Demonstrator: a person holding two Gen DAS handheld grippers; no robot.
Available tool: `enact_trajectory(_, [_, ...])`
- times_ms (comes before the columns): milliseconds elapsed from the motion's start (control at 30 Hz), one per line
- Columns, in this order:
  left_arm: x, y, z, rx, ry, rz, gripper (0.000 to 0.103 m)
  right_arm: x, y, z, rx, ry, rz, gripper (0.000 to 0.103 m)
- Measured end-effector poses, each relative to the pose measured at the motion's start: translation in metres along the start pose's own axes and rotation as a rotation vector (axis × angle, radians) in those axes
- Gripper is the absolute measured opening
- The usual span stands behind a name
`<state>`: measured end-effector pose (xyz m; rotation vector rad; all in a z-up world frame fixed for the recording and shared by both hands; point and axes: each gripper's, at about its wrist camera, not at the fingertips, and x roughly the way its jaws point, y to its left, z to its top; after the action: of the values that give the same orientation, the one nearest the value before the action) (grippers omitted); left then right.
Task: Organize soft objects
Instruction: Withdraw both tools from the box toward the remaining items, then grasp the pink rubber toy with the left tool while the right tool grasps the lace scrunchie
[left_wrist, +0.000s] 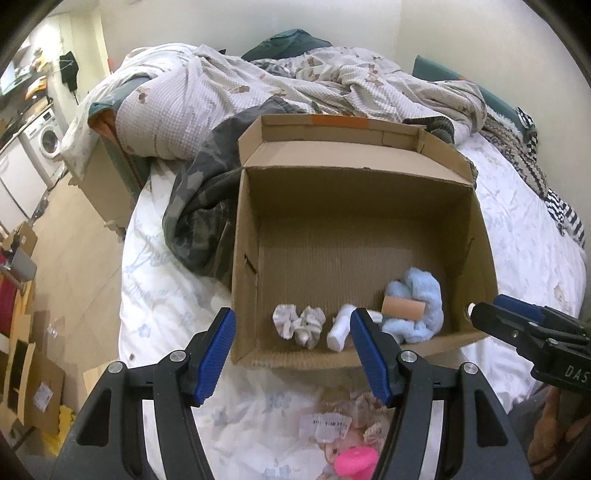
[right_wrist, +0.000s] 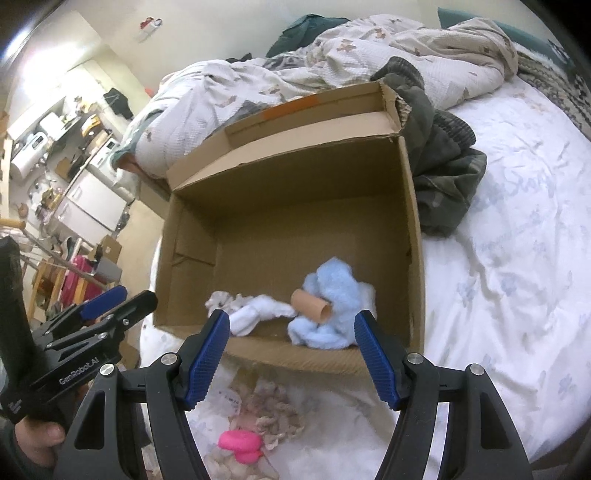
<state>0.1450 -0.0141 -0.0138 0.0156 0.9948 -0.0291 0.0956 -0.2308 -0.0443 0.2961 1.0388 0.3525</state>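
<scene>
An open cardboard box (left_wrist: 354, 192) (right_wrist: 280, 192) sits on the bed. Along its near wall lie a grey-white scrunchie (left_wrist: 298, 324) (right_wrist: 221, 299), a rolled white sock (left_wrist: 341, 326) (right_wrist: 255, 314) and a fluffy light-blue cloth (left_wrist: 421, 310) (right_wrist: 332, 306) with a cardboard tube (left_wrist: 404, 307) (right_wrist: 312, 304) on it. A doll with pink hat and frilly beige clothing (left_wrist: 354, 446) (right_wrist: 251, 432) lies on the sheet in front of the box. My left gripper (left_wrist: 293, 352) and right gripper (right_wrist: 291, 354) are both open and empty, hovering above the doll at the box's near edge.
A rumpled blanket (left_wrist: 229, 92) and a camouflage garment (left_wrist: 199, 206) (right_wrist: 443, 177) lie behind and beside the box. The bed's edge drops to the floor on the left, with cardboard pieces (left_wrist: 29, 384) and a washing machine (left_wrist: 46, 140).
</scene>
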Motion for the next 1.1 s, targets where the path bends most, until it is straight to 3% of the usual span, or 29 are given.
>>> enact_trajectory(367, [-0.006, 0.009, -0.029, -0.067, 0.068, -0.013, 0.061, -0.008, 0.006, -0.026, -0.034, 0.026, -0.027, 0.074])
enact_trajectory(767, [0.014, 0.018, -0.056, -0.121, 0.198, -0.014, 0.061, 0.005, -0.006, -0.053, 0.015, 0.145, -0.031, 0.074])
enact_trajectory(933, [0.031, 0.023, -0.064, -0.170, 0.275, -0.030, 0.061, 0.016, -0.014, -0.059, 0.060, 0.196, -0.033, 0.074])
enact_trajectory(1100, [0.056, 0.012, -0.082, -0.186, 0.425, -0.109, 0.061, 0.026, -0.018, -0.058, 0.076, 0.229, -0.051, 0.074])
